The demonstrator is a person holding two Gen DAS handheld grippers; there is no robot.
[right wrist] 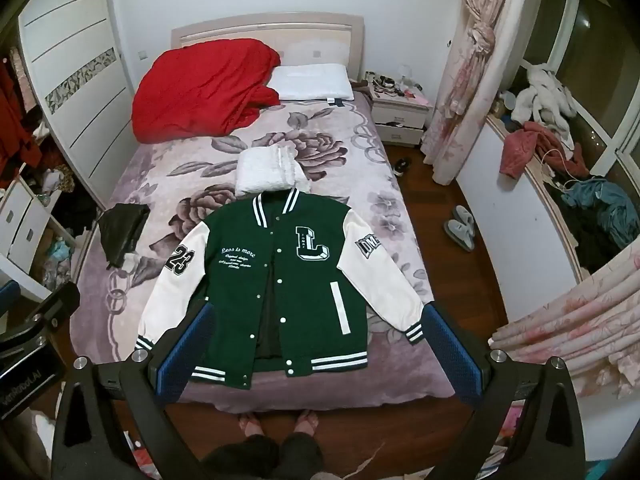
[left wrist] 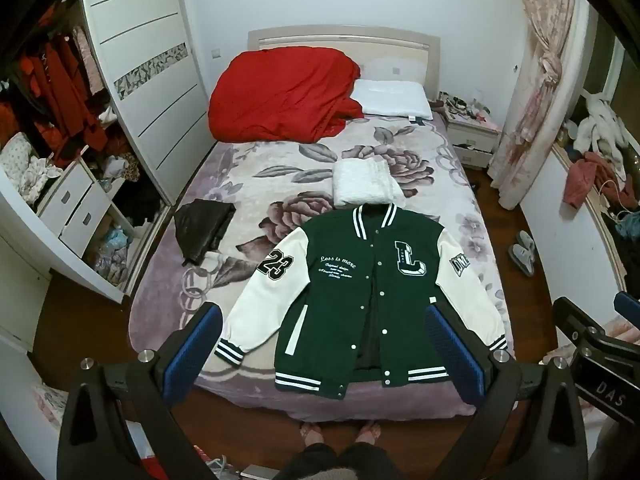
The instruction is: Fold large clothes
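The green jacket (left wrist: 352, 292) lies flat, front up, sleeves spread, at the foot of the bed (left wrist: 248, 168). Left gripper (left wrist: 324, 356) and right gripper (right wrist: 316, 356) hover above it, jaws wide apart, empty.

The jacket (left wrist: 352, 292) carries most of the readable text. A black patch on one white sleeve (left wrist: 276, 266) reads "23". The green chest panel beside it has white script, "Less is more", with several smaller lines beneath that are too small to read. The other chest panel bears a large white-edged letter "L" (left wrist: 409, 258). The patch on the other sleeve (right wrist: 369, 247) shows block letters that seem to begin "DM"; the rest cannot be read. The right gripper (left wrist: 608, 394), seen from the left wrist, is marked "DAS". The left gripper (right wrist: 22, 390), seen from the right wrist, has a line ending ".AI".
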